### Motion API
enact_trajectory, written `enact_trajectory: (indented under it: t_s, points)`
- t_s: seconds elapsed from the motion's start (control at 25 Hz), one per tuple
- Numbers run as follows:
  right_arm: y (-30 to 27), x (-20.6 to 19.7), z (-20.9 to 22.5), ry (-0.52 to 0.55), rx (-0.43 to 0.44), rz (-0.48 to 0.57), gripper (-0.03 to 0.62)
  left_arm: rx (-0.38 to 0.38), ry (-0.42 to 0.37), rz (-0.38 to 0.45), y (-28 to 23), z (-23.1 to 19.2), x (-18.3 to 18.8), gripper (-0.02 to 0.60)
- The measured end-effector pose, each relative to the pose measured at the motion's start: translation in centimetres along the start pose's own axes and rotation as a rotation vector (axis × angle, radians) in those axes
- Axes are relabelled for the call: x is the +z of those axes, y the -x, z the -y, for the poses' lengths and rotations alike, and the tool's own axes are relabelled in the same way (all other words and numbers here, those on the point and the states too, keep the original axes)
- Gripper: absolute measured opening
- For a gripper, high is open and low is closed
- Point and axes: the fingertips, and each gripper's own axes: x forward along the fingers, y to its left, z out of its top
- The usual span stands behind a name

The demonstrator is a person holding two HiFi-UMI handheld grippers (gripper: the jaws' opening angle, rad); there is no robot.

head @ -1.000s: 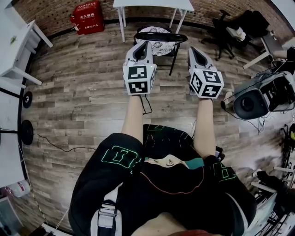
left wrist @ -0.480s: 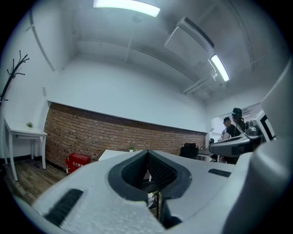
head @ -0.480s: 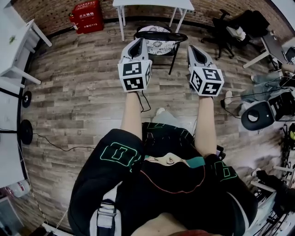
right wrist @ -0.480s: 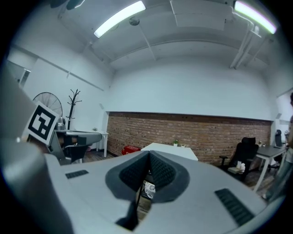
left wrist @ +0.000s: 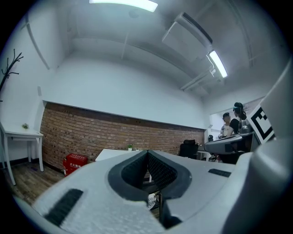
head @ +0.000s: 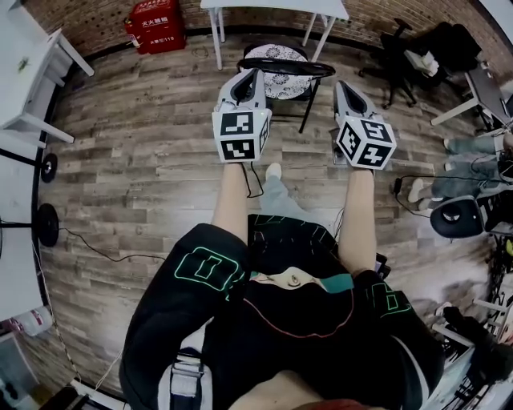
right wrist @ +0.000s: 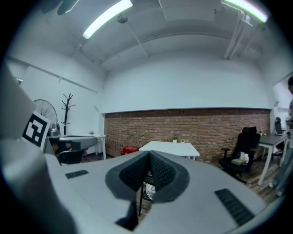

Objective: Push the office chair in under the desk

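The chair [head: 282,80] has a black frame, a patterned seat and a curved black back rail [head: 287,66]. It stands just in front of the white desk [head: 272,8], its seat near the desk legs. My left gripper [head: 256,74] is shut and empty, its tip at the left end of the back rail. Shut and empty as well, my right gripper [head: 338,85] has its tip just right of the rail; I cannot tell whether either touches. The left gripper view shows shut jaws [left wrist: 147,153] with the chair [left wrist: 152,201] beneath. The right gripper [right wrist: 149,153] points at the desk [right wrist: 169,147].
A red box [head: 156,24] sits by the brick wall at the back left. White tables [head: 32,72] line the left side. A black office chair [head: 425,48] stands at the back right, with a seated person's legs [head: 469,148] and a dark round stool [head: 453,220] nearer.
Both grippers have moved forward level, staying shut. A foot has stepped forward beneath them. The dark round stool at the right has drifted down the picture.
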Motion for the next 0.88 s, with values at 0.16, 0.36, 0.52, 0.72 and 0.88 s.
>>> enact_trajectory:
  t_s: [0.16, 0.36, 0.52, 0.72, 0.88]
  points:
    - [-3.4, -0.4, 1.0, -0.009, 0.017, -0.009, 0.005, 0.014, 0.006, -0.019, -2.9, -1.5, -1.1, 0.009]
    - [-8.2, -1.5, 3.9, -0.037, 0.012, -0.049, 0.005, 0.019, 0.018, -0.061, -7.8, -2.6, -2.8, 0.009]
    - [-12.5, -2.4, 5.9, -0.066, 0.018, -0.081, 0.005, 0.021, 0.023, -0.108, -12.2, -3.3, -4.5, 0.009]
    - [-17.5, -3.9, 9.6, -0.123, 0.002, -0.105, 0.005, -0.008, 0.001, -0.172, -18.3, -3.2, -6.4, 0.009]
    - [-21.2, -3.8, 13.2, -0.179, -0.023, -0.090, 0.005, -0.041, -0.030, -0.195, -23.1, -3.2, -6.5, 0.009]
